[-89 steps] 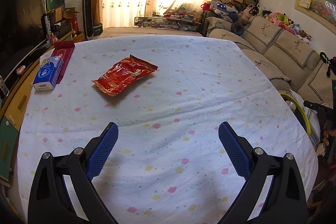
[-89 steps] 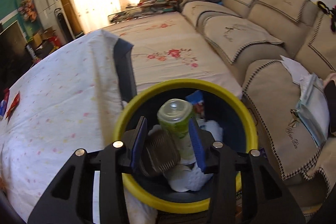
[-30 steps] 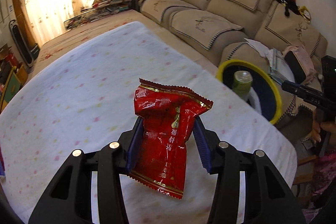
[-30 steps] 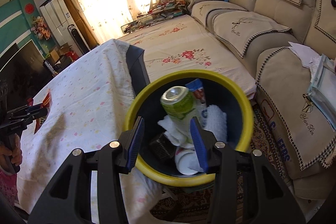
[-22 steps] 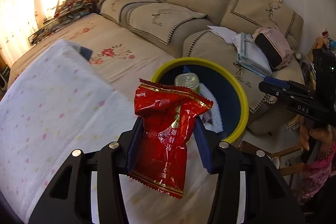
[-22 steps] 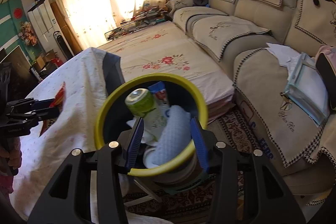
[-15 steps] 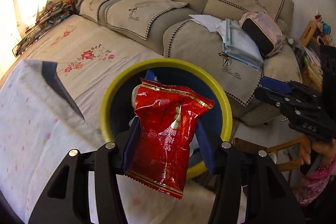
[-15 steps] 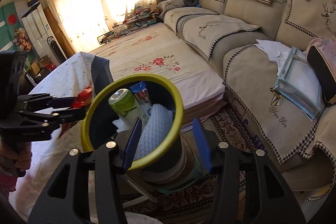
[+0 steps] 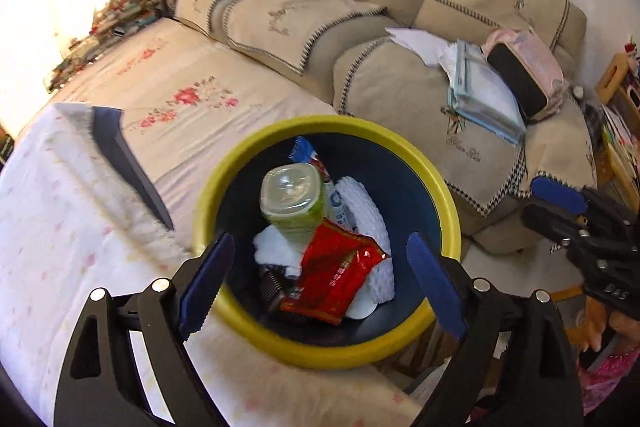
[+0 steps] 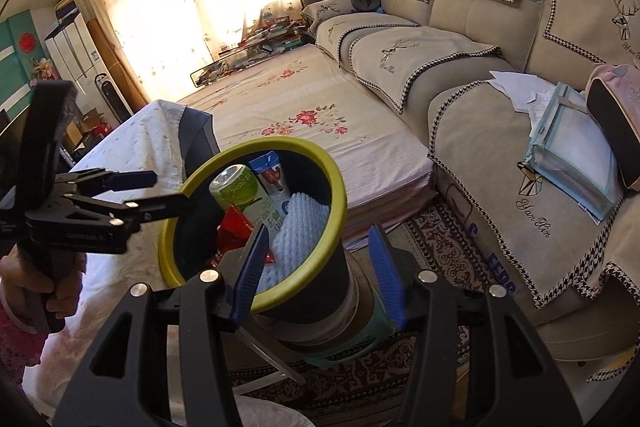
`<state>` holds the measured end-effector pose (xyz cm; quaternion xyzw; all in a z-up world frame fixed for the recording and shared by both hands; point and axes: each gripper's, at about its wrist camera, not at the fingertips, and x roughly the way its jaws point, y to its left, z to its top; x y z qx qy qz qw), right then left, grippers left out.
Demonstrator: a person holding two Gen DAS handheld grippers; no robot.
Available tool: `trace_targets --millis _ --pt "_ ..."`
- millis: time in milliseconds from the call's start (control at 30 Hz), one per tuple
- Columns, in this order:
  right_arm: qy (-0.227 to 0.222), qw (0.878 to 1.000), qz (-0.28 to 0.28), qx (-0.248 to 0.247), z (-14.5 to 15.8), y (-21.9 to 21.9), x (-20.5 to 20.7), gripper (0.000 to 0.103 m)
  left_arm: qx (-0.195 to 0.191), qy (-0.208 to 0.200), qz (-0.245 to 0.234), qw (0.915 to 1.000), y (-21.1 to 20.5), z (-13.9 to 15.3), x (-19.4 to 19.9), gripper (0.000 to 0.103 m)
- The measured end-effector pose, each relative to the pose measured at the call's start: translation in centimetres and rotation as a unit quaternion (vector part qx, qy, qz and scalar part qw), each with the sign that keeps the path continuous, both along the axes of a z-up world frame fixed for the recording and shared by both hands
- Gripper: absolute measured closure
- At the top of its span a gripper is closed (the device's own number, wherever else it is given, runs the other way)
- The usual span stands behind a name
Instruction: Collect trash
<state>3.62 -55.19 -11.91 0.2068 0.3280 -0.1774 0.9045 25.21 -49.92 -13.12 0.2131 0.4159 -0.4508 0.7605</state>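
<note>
A yellow-rimmed dark bin (image 9: 448,203) stands beside the table. A red snack wrapper (image 9: 334,275) lies inside it, on white tissue next to a green bottle (image 9: 294,197). My left gripper (image 9: 320,283) is open and empty right above the bin. My right gripper (image 10: 318,265) is open and empty, low beside the bin (image 10: 338,187), with the bin's outer wall between its fingers. The wrapper (image 10: 234,229) and bottle (image 10: 240,195) show in the right wrist view too, and the left gripper (image 10: 148,191) reaches over the rim from the left.
A table with a white dotted cloth (image 9: 60,267) lies left of the bin. A beige sofa (image 9: 400,27) with papers and a pink bag (image 9: 524,67) stands behind. A patterned rug (image 10: 452,251) covers the floor.
My left gripper picked the red wrapper off the table, carried it over the bin, then opened; the wrapper dropped in. My right gripper let go of the green bottle in the bin and drew back.
</note>
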Motion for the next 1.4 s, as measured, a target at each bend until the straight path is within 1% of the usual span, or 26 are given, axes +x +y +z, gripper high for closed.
trace_targets --millis 100,167,200,300,367,467,500,533,567,633,767,900,933,967,1000,1133,1233,1300,1333,1400 --pt "0.002 1.0 0.013 -0.003 0.2 1.2 0.3 0.051 -0.025 -0.031 0.025 0.9989 3.7 2.3 -0.9 0.009" --pt "0.002 1.0 0.025 -0.007 0.4 2.1 0.5 0.05 -0.039 -0.058 0.052 0.9962 6.7 4.1 -2.0 0.005" --pt "0.0 0.999 0.033 -0.011 0.7 2.9 0.6 0.05 -0.049 -0.069 0.065 0.9943 8.5 5.0 -2.5 0.005" --pt "-0.009 0.998 0.057 -0.025 1.6 5.3 1.0 0.047 -0.075 -0.095 0.12 0.9854 14.2 7.4 -4.2 0.005" --pt "-0.017 0.997 0.074 -0.036 2.4 7.0 1.2 0.042 -0.09 -0.104 0.157 0.9781 17.9 8.5 -5.4 0.005" --pt "-0.029 0.993 0.096 -0.057 3.6 9.5 1.4 0.035 -0.108 -0.122 0.227 0.9602 23.8 9.8 -7.1 0.005" --pt "-0.033 0.992 0.102 -0.064 4.0 10.3 1.4 0.034 -0.111 -0.127 0.251 0.9531 25.6 10.0 -7.7 0.005" --pt "-0.038 0.991 0.11 -0.071 4.4 11.1 1.5 0.033 -0.11 -0.133 0.278 0.9448 27.5 10.2 -8.3 0.005" --pt "-0.042 0.989 0.116 -0.078 4.8 11.9 1.5 0.031 -0.108 -0.139 0.295 0.9392 28.9 10.4 -8.7 0.005" --pt "-0.051 0.986 0.129 -0.091 5.6 13.5 1.4 0.027 -0.104 -0.155 0.336 0.9233 32.0 10.7 -9.9 0.005" --pt "-0.069 0.98 0.148 -0.116 7.2 16.2 0.8 0.017 -0.116 -0.166 0.392 0.8974 37.6 11.3 -12.3 0.005" --pt "-0.087 0.975 0.158 -0.134 8.6 18.1 -0.2 0.013 -0.124 -0.174 0.439 0.8726 42.3 11.7 -15.0 0.005" --pt "-0.09 0.974 0.159 -0.137 8.9 18.5 -0.5 0.012 -0.123 -0.178 0.458 0.8622 43.5 11.8 -15.8 0.005" --pt "-0.092 0.973 0.161 -0.139 9.1 18.8 -0.7 0.012 -0.122 -0.183 0.469 0.8553 44.3 11.8 -16.5 0.005" --pt "-0.095 0.972 0.164 -0.14 9.3 19.2 -1.0 0.012 -0.122 -0.187 0.475 0.8511 45.0 11.7 -17.1 0.005" --pt "-0.105 0.969 0.169 -0.145 9.8 20.4 -2.3 0.011 -0.134 -0.187 0.487 0.8425 46.7 11.2 -19.6 0.005" --pt "-0.11 0.968 0.172 -0.145 9.9 20.9 -3.2 0.01 -0.137 -0.188 0.487 0.8416 46.2 10.9 -21.1 0.005" --pt "-0.112 0.967 0.172 -0.148 10.0 21.3 -3.8 0.009 -0.145 -0.184 0.483 0.8438 46.0 10.7 -21.8 0.005" --pt "-0.112 0.967 0.173 -0.148 9.9 21.4 -4.0 0.009 -0.147 -0.185 0.48 0.8447 45.9 10.7 -22.2 0.005" --pt "-0.113 0.967 0.176 -0.145 9.9 21.5 -4.2 0.009 -0.145 -0.194 0.479 0.8435 45.5 10.9 -22.8 0.005"
